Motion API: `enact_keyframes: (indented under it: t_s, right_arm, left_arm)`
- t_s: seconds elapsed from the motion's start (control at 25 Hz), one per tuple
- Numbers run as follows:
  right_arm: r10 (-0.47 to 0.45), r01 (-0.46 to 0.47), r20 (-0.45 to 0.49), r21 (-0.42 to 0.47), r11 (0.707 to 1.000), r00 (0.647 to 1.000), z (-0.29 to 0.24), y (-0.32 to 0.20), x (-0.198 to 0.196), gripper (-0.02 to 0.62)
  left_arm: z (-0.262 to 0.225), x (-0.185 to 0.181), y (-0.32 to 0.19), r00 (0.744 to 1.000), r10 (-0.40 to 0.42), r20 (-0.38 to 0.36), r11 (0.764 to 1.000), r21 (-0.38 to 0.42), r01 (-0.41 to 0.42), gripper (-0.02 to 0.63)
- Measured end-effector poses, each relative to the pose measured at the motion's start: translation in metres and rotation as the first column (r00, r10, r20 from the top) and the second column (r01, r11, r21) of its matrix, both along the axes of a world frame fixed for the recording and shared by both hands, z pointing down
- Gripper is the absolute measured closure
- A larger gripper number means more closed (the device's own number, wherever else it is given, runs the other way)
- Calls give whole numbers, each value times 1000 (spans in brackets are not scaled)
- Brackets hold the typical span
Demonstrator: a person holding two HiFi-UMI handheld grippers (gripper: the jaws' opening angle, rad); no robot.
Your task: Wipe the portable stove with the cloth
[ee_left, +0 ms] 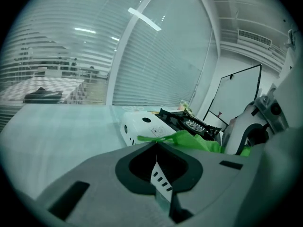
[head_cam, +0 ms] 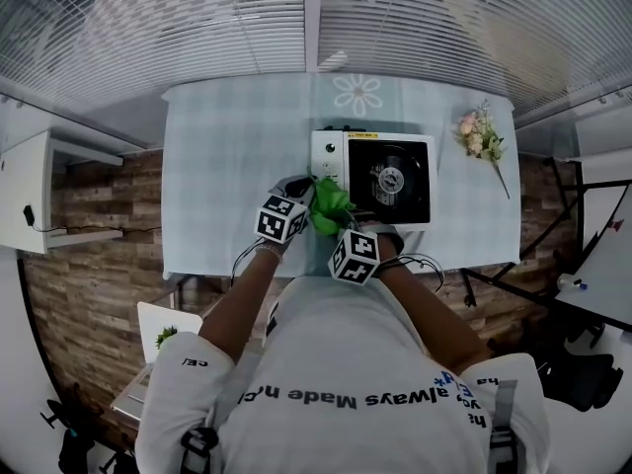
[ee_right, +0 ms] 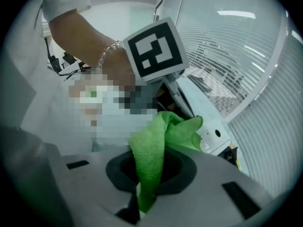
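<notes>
The white portable stove point(head_cam: 380, 174) with a black burner top stands on the table point(head_cam: 237, 166); it also shows in the left gripper view point(ee_left: 147, 126) and the right gripper view point(ee_right: 214, 134). A green cloth point(head_cam: 331, 205) hangs bunched off the stove's near left corner, between both grippers. My right gripper point(head_cam: 342, 229) point(ee_right: 144, 193) is shut on a strip of the cloth point(ee_right: 151, 160). My left gripper point(head_cam: 306, 192) point(ee_left: 156, 144) has its jaws together, with a thin corner of the cloth point(ee_left: 189, 140) reaching right to their tips.
A small bunch of pink flowers point(head_cam: 482, 136) lies on the table right of the stove. A light tablecloth with a daisy print point(head_cam: 357, 94) covers the table. Window blinds run along the far side. The table's left half point(head_cam: 227, 186) carries nothing.
</notes>
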State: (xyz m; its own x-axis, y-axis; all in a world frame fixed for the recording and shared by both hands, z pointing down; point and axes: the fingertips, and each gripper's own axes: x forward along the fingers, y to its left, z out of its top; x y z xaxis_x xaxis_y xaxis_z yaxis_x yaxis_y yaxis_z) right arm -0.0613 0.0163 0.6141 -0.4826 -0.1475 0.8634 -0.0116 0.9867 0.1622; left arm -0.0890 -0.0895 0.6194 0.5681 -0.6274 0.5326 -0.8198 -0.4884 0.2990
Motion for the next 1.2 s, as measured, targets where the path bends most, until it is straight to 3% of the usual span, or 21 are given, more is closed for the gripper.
enact_keyframes:
  t_s: [0.12,0.32,0.64,0.96,1.2]
  right_arm:
    - [13,-8,53,-84,996,999,-10,14,0,569]
    - [119,-102,176,-101,990,977,-49,15,22,569]
    - [143,-139,40,-84,987,989,-6,13,85,569]
    - [232,-220,69,-152,964,970,1,-2,98,569]
    - [240,-224,67,-190,956,969,0,-5,109,569]
  left_arm:
    - [0,0,0,1000,2,20,1000,0,-2,594]
    - [0,1,-1,998,7,55,1000,-9,-7,594]
    - [1,0,0,998,6,68,1000,-12,-5,594]
    - [1,1,-1,997,15,79,1000,-20,-13,594]
    - [2,1,-1,996,23,90,1000,-23,-21,595]
